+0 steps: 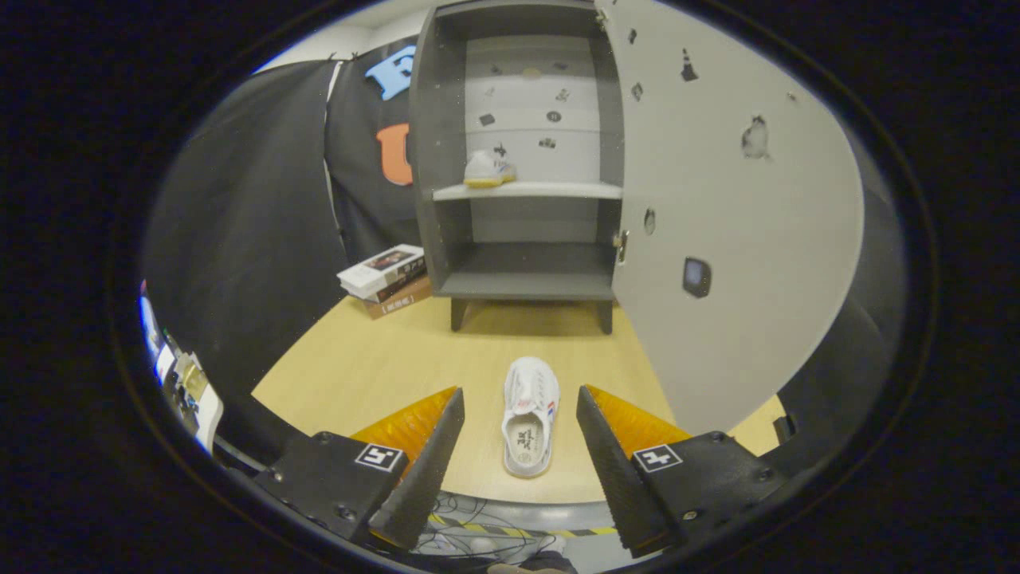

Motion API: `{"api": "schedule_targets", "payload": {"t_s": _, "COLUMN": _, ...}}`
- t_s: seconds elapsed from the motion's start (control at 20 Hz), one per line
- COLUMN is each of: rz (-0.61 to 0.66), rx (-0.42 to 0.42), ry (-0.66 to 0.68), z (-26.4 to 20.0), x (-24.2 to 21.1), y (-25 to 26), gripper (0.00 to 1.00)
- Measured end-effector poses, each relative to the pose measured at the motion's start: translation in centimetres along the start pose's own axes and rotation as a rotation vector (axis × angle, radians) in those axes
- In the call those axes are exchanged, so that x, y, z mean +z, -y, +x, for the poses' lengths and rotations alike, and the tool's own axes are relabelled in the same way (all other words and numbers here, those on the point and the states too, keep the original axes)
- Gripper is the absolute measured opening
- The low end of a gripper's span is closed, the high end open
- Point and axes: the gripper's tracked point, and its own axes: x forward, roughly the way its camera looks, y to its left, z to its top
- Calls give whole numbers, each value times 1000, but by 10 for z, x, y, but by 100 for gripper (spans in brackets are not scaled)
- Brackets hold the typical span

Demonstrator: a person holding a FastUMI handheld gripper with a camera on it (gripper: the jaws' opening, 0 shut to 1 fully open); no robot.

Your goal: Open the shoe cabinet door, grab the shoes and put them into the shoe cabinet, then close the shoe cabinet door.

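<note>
Tool [519, 399] fingers spread, white shoe [529, 416] lying between them

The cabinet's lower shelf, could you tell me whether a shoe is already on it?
No, the lower shelf is bare; one shoe sits on the upper shelf.

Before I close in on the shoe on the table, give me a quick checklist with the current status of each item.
1. Cabinet door open: ok.
2. Gripper jaws apart: ok.
3. White shoe lies on the table between the jaws, untouched: ok.
4. One shoe already on the middle shelf, room beside it: ok.
5. Books left of the cabinet, off the path: ok.
6. Jaws low enough to grip: cannot tell.
</note>
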Motion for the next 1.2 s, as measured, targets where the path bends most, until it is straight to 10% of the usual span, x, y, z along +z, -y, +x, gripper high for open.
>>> {"api": "schedule_targets", "payload": {"t_s": 0.45, "rz": -12, "rx": 16, "ry": -206, "z": 102, "x": -86, "y": -31, "gripper": 90}}
{"api": "schedule_targets", "payload": {"t_s": 1.2, "rz": 61, "rx": 32, "ry": -157, "z": 192, "x": -78, "y": -22, "gripper": 89}}
